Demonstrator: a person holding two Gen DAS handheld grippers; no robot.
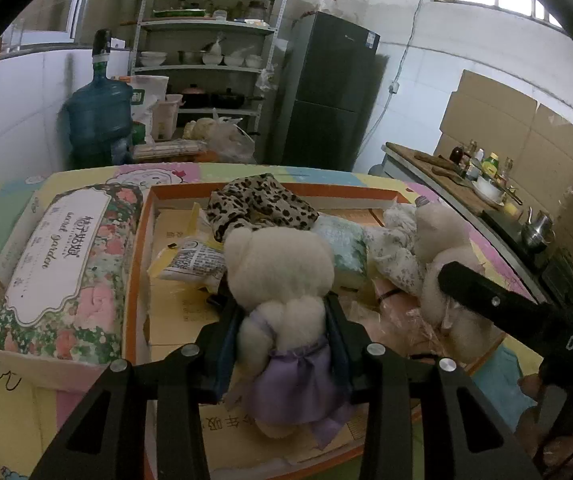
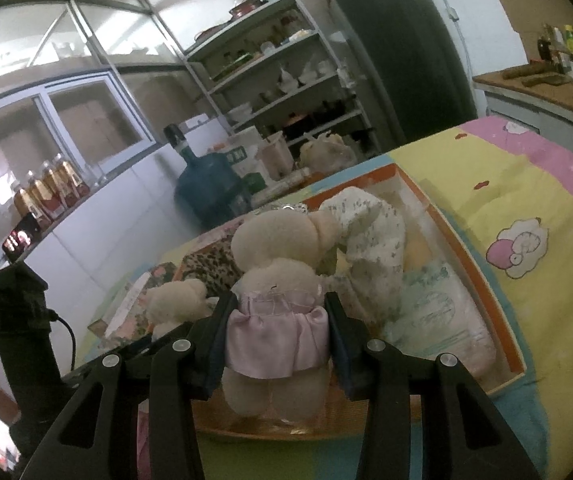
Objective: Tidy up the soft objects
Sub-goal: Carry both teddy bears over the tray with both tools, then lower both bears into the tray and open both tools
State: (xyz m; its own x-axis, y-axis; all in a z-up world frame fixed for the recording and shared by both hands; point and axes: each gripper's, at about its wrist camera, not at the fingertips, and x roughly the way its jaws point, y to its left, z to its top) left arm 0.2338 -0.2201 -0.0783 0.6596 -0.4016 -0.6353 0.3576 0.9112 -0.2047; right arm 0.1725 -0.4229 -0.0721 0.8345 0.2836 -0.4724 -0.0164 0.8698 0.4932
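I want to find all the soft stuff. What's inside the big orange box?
Inside the orange box lie a leopard-print cloth, a yellow packet, a flowery white cloth and a pale printed pack. The two teddies cover whatever is beneath them.

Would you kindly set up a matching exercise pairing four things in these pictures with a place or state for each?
Things:
1. bear in purple skirt
2. bear in pink skirt
3. leopard-print cloth
4. floral tissue pack

Places or states:
A. on the table, outside the orange box
B. held by the right gripper
C. at the box's far end
D. held by the left gripper

Pairs: 1-D, 2-B, 3-C, 4-A
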